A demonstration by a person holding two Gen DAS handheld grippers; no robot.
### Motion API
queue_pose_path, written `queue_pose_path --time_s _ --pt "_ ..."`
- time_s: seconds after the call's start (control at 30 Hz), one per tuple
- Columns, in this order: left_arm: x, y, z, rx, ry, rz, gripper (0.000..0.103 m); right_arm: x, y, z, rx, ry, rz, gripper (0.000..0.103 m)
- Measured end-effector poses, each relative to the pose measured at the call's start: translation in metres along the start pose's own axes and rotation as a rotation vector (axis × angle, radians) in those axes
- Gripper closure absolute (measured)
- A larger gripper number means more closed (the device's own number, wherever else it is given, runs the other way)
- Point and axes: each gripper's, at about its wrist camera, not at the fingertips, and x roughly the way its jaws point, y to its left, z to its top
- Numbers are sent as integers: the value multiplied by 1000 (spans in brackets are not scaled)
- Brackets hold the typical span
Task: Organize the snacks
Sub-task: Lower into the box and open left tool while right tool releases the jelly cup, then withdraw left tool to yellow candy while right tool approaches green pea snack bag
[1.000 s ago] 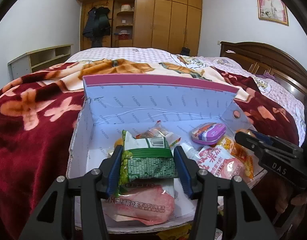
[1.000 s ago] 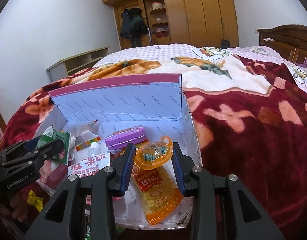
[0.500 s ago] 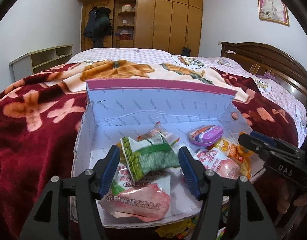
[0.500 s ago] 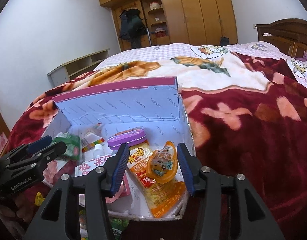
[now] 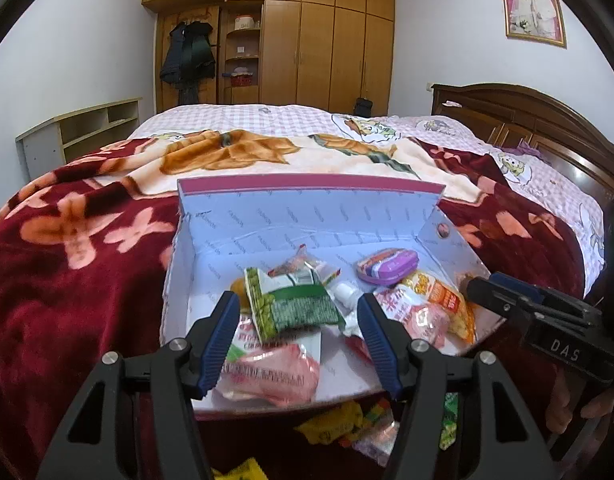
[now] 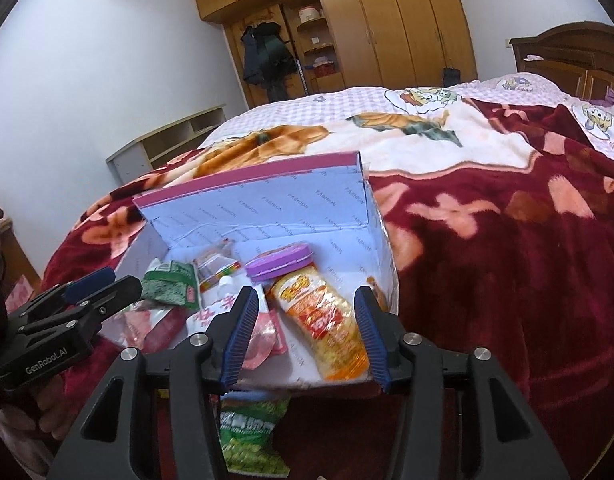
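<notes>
A white open box (image 5: 267, 232) with a pink top edge lies on the bed and holds several snacks. A green snack packet (image 5: 295, 308) lies in it on a pink packet (image 5: 271, 372), beside a purple tin (image 5: 387, 266) and an orange packet (image 5: 439, 300). My left gripper (image 5: 299, 332) is open and empty, at the box's near edge. My right gripper (image 6: 303, 332) is open and empty, above the orange packet (image 6: 327, 320); the box (image 6: 267, 208), purple tin (image 6: 279, 266) and green packet (image 6: 171, 288) also show in the right wrist view.
More packets lie below the box's near edge: a green one (image 6: 251, 436) and yellow ones (image 5: 331, 424). A red floral blanket (image 5: 67, 280) covers the bed. A wooden headboard (image 5: 527, 120) stands at right, a wardrobe (image 5: 307, 40) behind, a low shelf (image 5: 79, 132) at left.
My left gripper opened and let the green packet fall into the box, then drew back. My right gripper opened, released the small orange snack, and drew back.
</notes>
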Motion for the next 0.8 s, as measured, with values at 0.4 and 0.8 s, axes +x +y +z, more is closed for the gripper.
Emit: queue_pose_path --time_s 0.4,0.8 --pt "-19 17 -24 7 47 40 39 -28 11 -21 5 -3 17 51" --pt "-37 46 -69 -109 143 34 39 -40 21 -50 -2 23 28 51"
